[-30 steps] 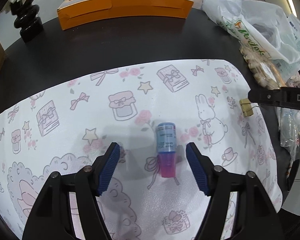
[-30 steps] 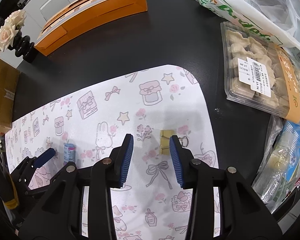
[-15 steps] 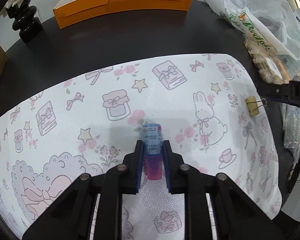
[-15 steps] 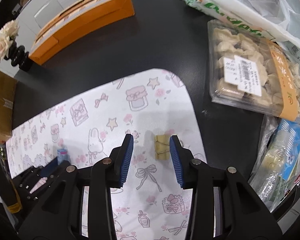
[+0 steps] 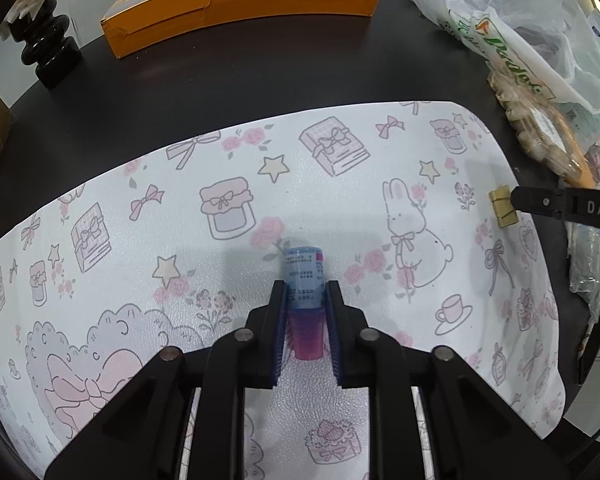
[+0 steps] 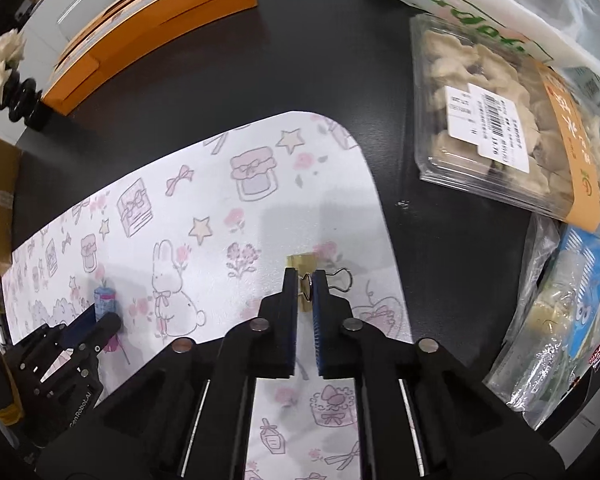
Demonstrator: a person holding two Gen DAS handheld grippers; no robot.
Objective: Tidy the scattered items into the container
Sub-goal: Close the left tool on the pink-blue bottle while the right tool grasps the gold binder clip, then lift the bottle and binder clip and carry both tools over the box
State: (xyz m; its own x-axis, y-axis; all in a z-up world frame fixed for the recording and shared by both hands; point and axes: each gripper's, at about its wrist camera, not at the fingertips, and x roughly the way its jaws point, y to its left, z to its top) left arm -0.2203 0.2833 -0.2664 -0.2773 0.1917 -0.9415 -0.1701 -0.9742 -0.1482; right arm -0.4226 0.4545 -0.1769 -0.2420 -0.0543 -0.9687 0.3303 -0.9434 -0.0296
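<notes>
Both hand-held grippers clamp items on the mat.
Left hand-held gripper (image 5: pixel 305 304) grips the tube (image 5: pixel 304 276); right hand-held gripper (image 6: pixel 305 292) pinches the clip (image 6: pixel 305 276).

You've got a black table (image 5: pixel 228 76) with a white cartoon-print mat (image 5: pixel 340 208) on it. Also on the tabletop: an orange box (image 5: pixel 244 0) at the back, a black vase (image 5: pixel 48 56), and a clear tray of dumplings (image 6: pixel 496 136).

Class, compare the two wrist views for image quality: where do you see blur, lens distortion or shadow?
Left wrist view: sharp; fisheye bends the orange box into an arc; a soft shadow lies left of the small bottle in the left tool. Right wrist view: softer, the dumpling pack smeared; the right tool stays crisp on the binder clip.
</notes>
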